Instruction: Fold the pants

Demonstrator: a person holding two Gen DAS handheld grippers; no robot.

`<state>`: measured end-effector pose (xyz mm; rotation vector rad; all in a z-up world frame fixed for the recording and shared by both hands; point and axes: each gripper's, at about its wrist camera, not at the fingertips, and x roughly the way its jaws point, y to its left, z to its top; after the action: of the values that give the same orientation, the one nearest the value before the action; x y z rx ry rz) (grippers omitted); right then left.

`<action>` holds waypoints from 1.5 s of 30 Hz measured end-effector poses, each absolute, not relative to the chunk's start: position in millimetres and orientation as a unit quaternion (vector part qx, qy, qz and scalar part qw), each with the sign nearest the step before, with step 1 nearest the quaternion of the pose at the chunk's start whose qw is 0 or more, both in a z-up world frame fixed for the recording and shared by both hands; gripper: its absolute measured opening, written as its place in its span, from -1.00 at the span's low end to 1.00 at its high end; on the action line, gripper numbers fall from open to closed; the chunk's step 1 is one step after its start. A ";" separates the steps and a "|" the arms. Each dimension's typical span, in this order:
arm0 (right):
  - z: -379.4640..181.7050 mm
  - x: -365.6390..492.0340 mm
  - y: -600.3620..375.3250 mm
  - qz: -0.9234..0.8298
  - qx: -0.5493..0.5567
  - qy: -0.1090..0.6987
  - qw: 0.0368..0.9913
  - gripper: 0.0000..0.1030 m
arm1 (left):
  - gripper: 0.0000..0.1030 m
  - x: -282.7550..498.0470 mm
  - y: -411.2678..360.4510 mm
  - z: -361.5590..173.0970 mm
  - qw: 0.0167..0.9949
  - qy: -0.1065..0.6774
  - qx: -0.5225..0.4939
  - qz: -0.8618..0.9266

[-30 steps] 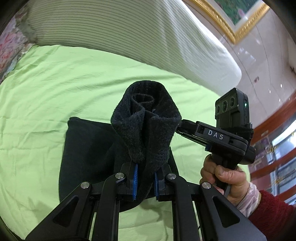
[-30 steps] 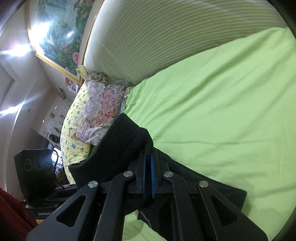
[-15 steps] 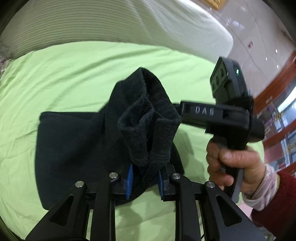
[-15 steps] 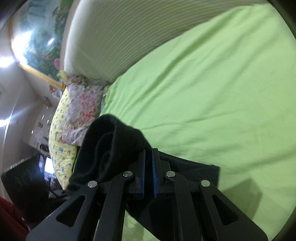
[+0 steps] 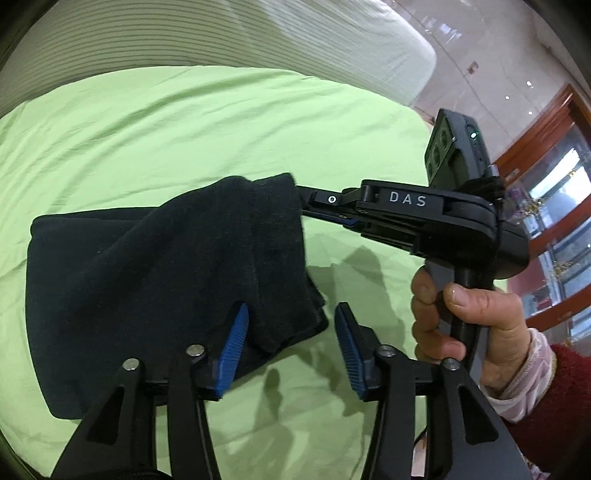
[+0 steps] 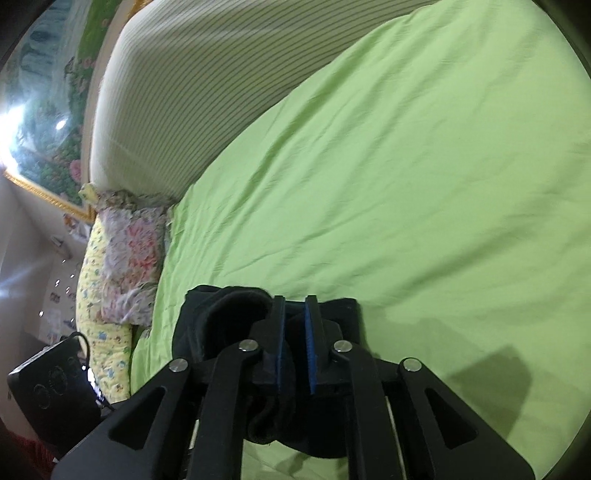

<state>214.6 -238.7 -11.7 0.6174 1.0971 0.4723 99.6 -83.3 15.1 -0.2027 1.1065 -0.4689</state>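
Observation:
The black pants (image 5: pixel 155 280) lie folded on the green bedsheet (image 5: pixel 184 122), their near edge draped down between my left fingers. My left gripper (image 5: pixel 291 350) is open, its blue pads wide apart, with the pants' edge lying loose by the left pad. My right gripper (image 5: pixel 343 218) shows at the right of the left wrist view, held by a hand, its tips at the pants' raised far corner. In the right wrist view my right gripper (image 6: pixel 295 343) is shut on a fold of the pants (image 6: pixel 221 325).
A striped white bolster (image 5: pixel 221 33) runs along the far side of the bed; it also shows in the right wrist view (image 6: pixel 192 92). Floral pillows (image 6: pixel 122 251) lie at the bed's left end. A glossy floor and wooden cabinet (image 5: pixel 546 184) are beyond the bed's right edge.
My left gripper has opened and let go of the pants. The raised cloth has come down onto the folded stack. My right gripper has stayed shut on its corner and lowered.

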 end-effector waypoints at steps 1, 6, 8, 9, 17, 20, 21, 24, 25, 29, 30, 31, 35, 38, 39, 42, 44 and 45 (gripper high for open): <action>-10.3 212.9 -241.0 0.213 0.289 0.507 0.784 -0.49 | 0.11 101.1 -81.4 17.6 0.821 0.517 -0.099 -0.219; 2.3 203.6 -245.0 0.197 0.297 0.486 0.798 0.17 | 0.14 110.8 -64.4 22.6 0.822 0.516 -0.121 -0.210; 8.4 202.0 -243.2 0.195 0.295 0.483 0.801 0.19 | 0.20 112.7 -55.0 23.9 0.825 0.511 -0.133 -0.201; 11.1 200.9 -241.7 0.194 0.293 0.482 0.803 0.20 | 0.25 113.4 -50.1 24.9 0.827 0.509 -0.138 -0.194; 32.9 191.7 -216.8 0.191 0.251 0.475 0.822 0.41 | 0.33 115.7 2.5 23.2 0.834 0.501 -0.187 -0.135; 40.6 188.6 -203.9 0.191 0.240 0.473 0.826 0.50 | 0.33 118.1 21.5 17.7 0.832 0.502 -0.205 -0.117; 42.7 187.6 -200.1 0.189 0.237 0.473 0.827 0.52 | 0.34 118.8 28.7 15.9 0.832 0.502 -0.210 -0.109; 48.8 184.5 -188.0 0.174 0.216 0.475 0.835 0.62 | 0.36 115.8 44.9 11.3 0.829 0.503 -0.227 -0.088; 49.8 183.4 -183.5 0.164 0.206 0.476 0.839 0.66 | 0.37 116.9 51.8 8.6 0.828 0.503 -0.236 -0.080; 45.1 181.7 -176.8 0.132 0.181 0.491 0.842 0.66 | 0.40 110.7 80.0 1.3 0.822 0.502 -0.263 -0.059; 41.7 181.1 -176.6 0.123 0.180 0.496 0.840 0.66 | 0.41 112.1 82.6 -0.4 0.820 0.503 -0.268 -0.057; 37.4 180.4 -177.2 0.120 0.183 0.501 0.837 0.66 | 0.41 111.6 83.1 -1.1 0.819 0.504 -0.270 -0.055; 26.1 178.5 -177.9 0.111 0.178 0.514 0.832 0.66 | 0.43 110.9 95.1 -9.4 0.813 0.509 -0.279 -0.048; 17.2 179.6 -181.3 0.113 0.189 0.523 0.824 0.66 | 0.43 111.2 97.4 -17.5 0.806 0.517 -0.284 -0.047; 13.6 180.2 -182.8 0.116 0.196 0.525 0.820 0.66 | 0.44 111.8 97.2 -20.0 0.804 0.520 -0.285 -0.046; 5.0 179.9 -184.2 0.115 0.205 0.531 0.814 0.66 | 0.44 114.1 95.0 -27.7 0.798 0.528 -0.287 -0.048; -0.2 179.8 -183.6 0.113 0.207 0.537 0.810 0.66 | 0.44 114.9 92.0 -30.5 0.796 0.532 -0.285 -0.048; -4.0 179.5 -184.5 0.110 0.210 0.541 0.807 0.66 | 0.44 116.2 90.2 -32.5 0.795 0.535 -0.283 -0.049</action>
<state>179.5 -184.5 -4.0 0.4490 1.1572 0.2355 116.2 90.2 -32.5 -0.6083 1.1496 -0.1051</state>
